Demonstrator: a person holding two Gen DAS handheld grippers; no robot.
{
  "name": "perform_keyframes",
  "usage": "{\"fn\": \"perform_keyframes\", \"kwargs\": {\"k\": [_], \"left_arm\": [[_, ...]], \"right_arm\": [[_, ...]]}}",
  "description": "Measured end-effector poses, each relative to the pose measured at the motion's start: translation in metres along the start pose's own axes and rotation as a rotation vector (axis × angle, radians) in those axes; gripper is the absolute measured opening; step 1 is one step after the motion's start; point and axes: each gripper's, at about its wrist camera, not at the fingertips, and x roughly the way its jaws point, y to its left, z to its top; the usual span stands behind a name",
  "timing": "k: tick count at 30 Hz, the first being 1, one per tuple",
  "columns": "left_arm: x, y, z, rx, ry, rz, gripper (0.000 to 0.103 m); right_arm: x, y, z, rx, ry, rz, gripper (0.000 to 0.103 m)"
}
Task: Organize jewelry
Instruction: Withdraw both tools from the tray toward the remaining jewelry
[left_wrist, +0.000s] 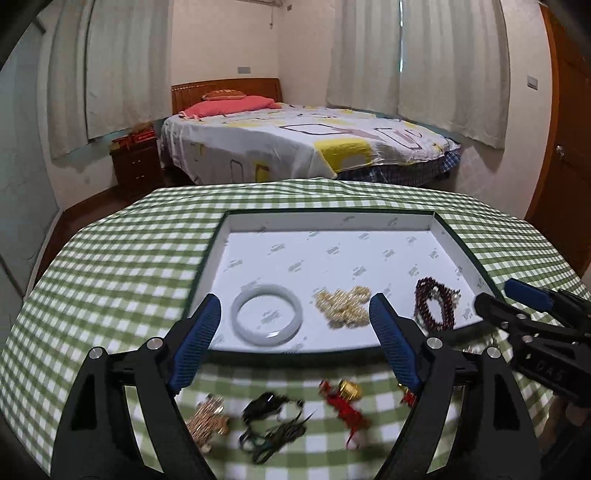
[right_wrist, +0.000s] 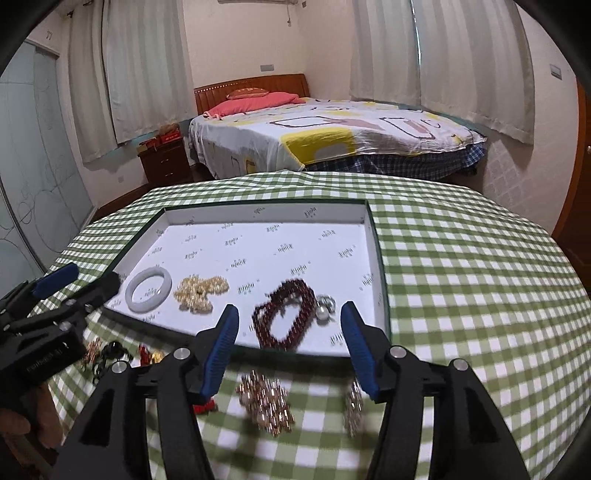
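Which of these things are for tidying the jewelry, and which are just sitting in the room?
For the job:
- tray
- white bangle
- gold beads
- dark red bracelet
- loose pieces on the tablecloth, such as the red charm

Just there:
- bed
- curtains
- nightstand

A green-and-white checked cloth (left_wrist: 122, 258) covers the worktop, and on it sits a dark-green-edged tray (left_wrist: 461, 240) with a white lining printed with small grey marks. Inside lie a milky white bangle (left_wrist: 266, 318), a pale gold bead cluster (left_wrist: 341, 306) and a dark red bead bracelet (right_wrist: 284, 319). Both hand-held grippers are black with blue pads (left_wrist: 201, 336).
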Motion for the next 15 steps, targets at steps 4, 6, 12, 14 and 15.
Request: {"fn": "perform_keyframes", "kwargs": {"k": [4,6,12,14,15], "left_arm": [[-0.016,0.014,-0.018,-0.022,0.002,0.022,0.081],[-0.022,0.021,-0.027,-0.030,0.004,0.036,0.081],[-0.031,0.045,-0.057,-0.077,0.050,0.074,0.080],[-0.031,0.051,-0.063,-0.090,0.065,0.081,0.080],[-0.031,0.055,-0.066,-0.097,0.074,0.086,0.080]], "right_arm": [[-0.011,-0.004,-0.016,0.015,0.002,-0.010,0.057],[-0.015,-0.006,-0.025,0.020,0.002,-0.013,0.057],[-0.024,-0.012,-0.052,0.036,0.011,-0.036,0.057],[-0.024,-0.014,-0.059,0.041,0.020,-0.041,0.057],[-0.024,-0.015,-0.062,0.043,0.025,-0.043,0.057]]}}
